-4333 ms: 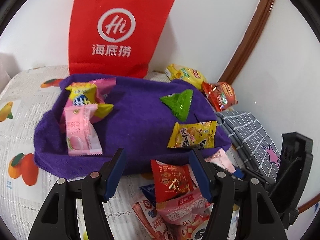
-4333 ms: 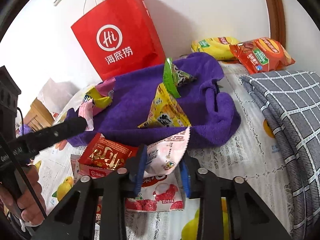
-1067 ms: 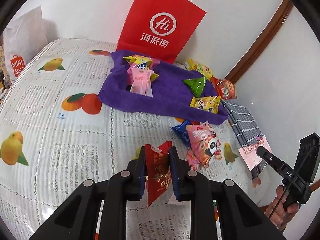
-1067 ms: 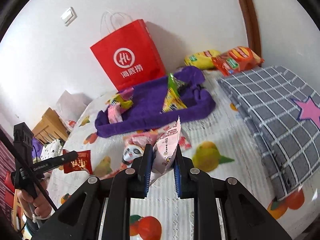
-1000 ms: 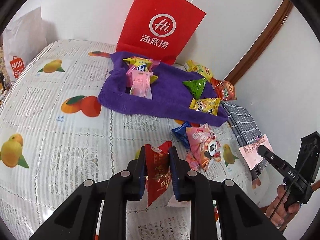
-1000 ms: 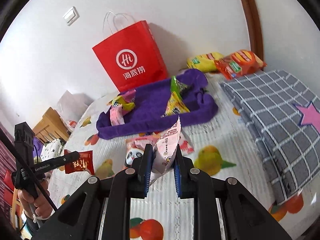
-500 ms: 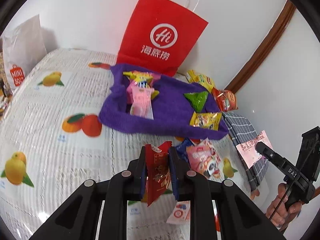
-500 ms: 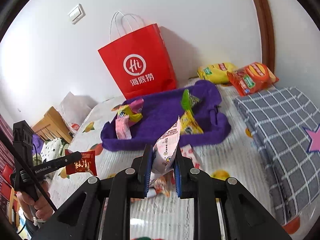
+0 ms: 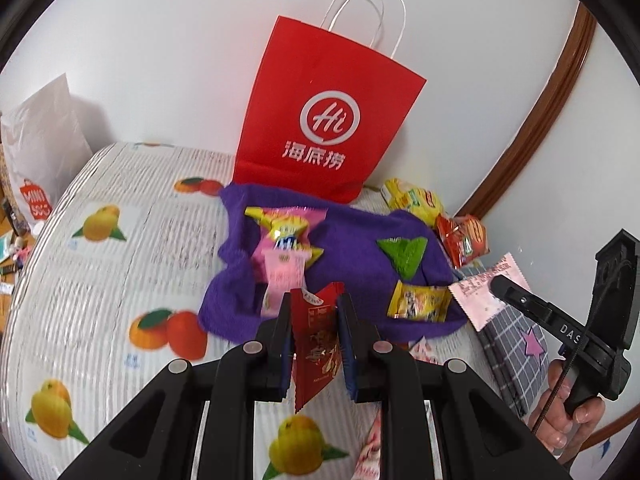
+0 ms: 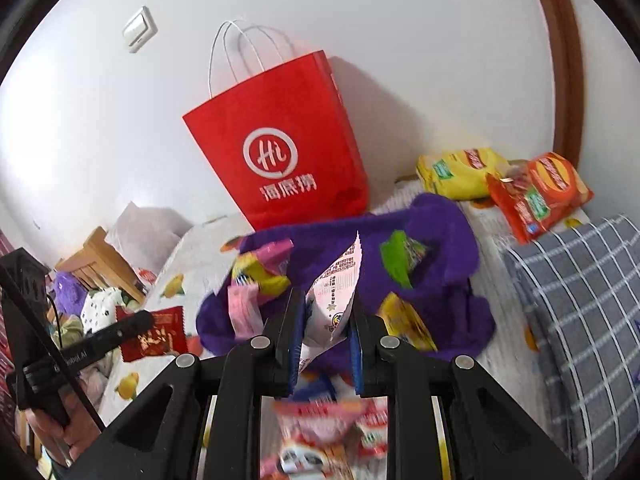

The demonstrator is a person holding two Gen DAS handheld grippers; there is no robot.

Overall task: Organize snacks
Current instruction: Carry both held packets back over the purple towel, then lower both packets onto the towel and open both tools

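A purple towel (image 9: pixel 352 236) lies on the fruit-print cloth in front of a red paper bag (image 9: pixel 324 116). On the towel sit pink and yellow packets (image 9: pixel 284 240), a green packet (image 9: pixel 404 252) and a yellow packet (image 9: pixel 418 302). My left gripper (image 9: pixel 314 320) is shut on a red snack packet (image 9: pixel 316 344), just short of the towel's near edge. My right gripper (image 10: pixel 326 316) is shut on a white-pink snack packet (image 10: pixel 334 300), held over the towel (image 10: pixel 440 248). In the left wrist view the right gripper (image 9: pixel 496 284) shows at the right with its packet (image 9: pixel 480 292).
Yellow and orange chip bags (image 10: pixel 516 184) lie behind the towel by the wall. A grey checked cushion (image 10: pixel 584 300) is at the right. Loose snack packets (image 10: pixel 332 428) lie near the front. A white shopping bag (image 9: pixel 36 152) stands at the far left.
Both grippers have moved forward toward the purple towel and red bag, each still holding its packet; the towel now looks much closer in both views.
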